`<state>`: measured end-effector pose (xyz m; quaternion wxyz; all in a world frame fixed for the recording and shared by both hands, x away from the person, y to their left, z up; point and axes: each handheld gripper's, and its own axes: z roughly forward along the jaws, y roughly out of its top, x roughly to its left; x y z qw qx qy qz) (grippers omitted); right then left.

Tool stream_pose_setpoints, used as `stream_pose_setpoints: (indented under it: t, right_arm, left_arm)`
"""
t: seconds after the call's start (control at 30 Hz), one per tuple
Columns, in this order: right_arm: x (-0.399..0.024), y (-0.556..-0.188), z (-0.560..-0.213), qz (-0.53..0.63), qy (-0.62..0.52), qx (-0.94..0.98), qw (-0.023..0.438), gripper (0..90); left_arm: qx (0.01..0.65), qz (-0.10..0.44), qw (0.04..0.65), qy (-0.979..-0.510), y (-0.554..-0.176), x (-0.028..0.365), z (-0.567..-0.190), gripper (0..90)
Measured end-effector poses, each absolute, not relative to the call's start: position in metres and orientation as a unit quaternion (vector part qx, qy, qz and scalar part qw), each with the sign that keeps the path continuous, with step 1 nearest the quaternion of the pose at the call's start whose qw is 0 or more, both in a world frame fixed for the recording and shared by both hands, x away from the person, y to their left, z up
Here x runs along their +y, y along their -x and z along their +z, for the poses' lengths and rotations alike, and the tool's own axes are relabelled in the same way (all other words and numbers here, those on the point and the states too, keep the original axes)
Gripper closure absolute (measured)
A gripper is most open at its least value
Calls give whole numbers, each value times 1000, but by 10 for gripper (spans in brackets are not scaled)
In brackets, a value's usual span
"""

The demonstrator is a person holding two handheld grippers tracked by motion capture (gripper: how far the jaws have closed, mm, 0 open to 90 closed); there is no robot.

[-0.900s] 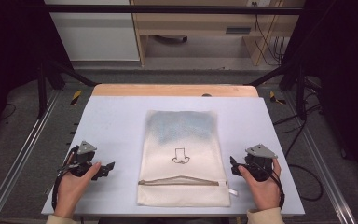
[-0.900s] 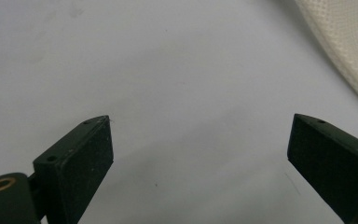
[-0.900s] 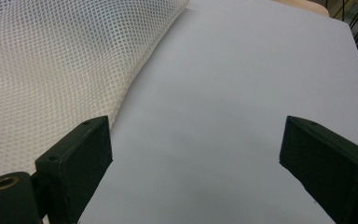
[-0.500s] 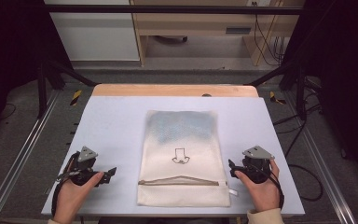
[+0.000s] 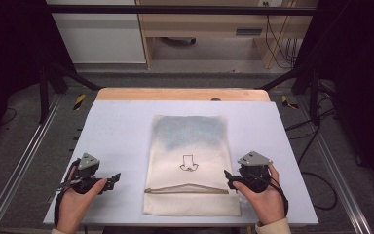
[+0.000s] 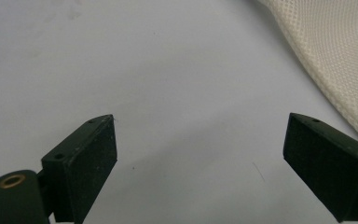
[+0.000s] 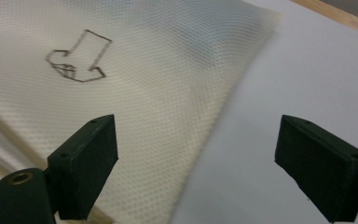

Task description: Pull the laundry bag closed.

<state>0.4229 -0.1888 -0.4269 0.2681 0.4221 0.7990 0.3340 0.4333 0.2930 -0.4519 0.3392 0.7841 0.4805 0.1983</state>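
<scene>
**Both grippers wide, mesh bag untouched**

At the near table edge: left gripper point(image 5: 111, 179) sits on bare tabletop point(image 5: 117, 126), jaws spread wide, nothing between them. Left gripper view confirms it: only the bag's near-left edge point(image 6: 335, 60) off to one side, apart from the jaws.

Right gripper point(image 5: 229, 178) is just beside the bag's right edge, jaws equally wide and empty. In the right gripper view the gap straddles that edge: one jaw over mesh, the other over table. Can't tell if the lower jaw touches the fabric.

Between the hands: cream mesh bag point(image 5: 190, 165) lies flat, centred on the table, zipper point(image 5: 185, 190) running across its near end, arrow mark point(image 5: 189, 163) drawn mid-panel. Farther up, the mesh shows a bluish tint, likely something inside; can't tell what. Beyond that, the wooden table edge point(image 5: 180, 94).

Risks as I judge them:
- Thin mesh lying flat gives no raised lip. Jaws closing level could skate over the top and grab nothing.
- Right side pinching alone would drag the bag sideways, since the left is too far off to pin it.
- Catching only the top layer would lift one panel and leave contents shifting toward the zipper end.
- Bag's near end is close to the table edge; a pull toward the person could slide it off.
</scene>
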Motion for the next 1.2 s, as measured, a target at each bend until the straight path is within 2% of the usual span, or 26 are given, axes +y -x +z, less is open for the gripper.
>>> stream_pose_setpoints:
  t: [0.17,0.33,0.73,0.97,1.2]
  right_arm:
    - [-169,-421,-421,342,-389,819,247,135]
    - [-138,-421,-412,339,-345,843,236,213]
    - [-74,-424,-406,317,-262,893,183,266]
    - [-50,-427,-403,305,-229,909,168,366]
    - [-31,-433,-408,299,-202,922,139,401]
  left_arm:
    - [484,195,331,-786,-436,293,-457,93]
    - [481,192,324,-791,-436,292,-457,93]
    - [481,194,313,-795,-435,293,-458,90]
    - [484,196,321,-790,-435,296,-457,60]
    - [484,195,310,-795,-435,296,-458,50]
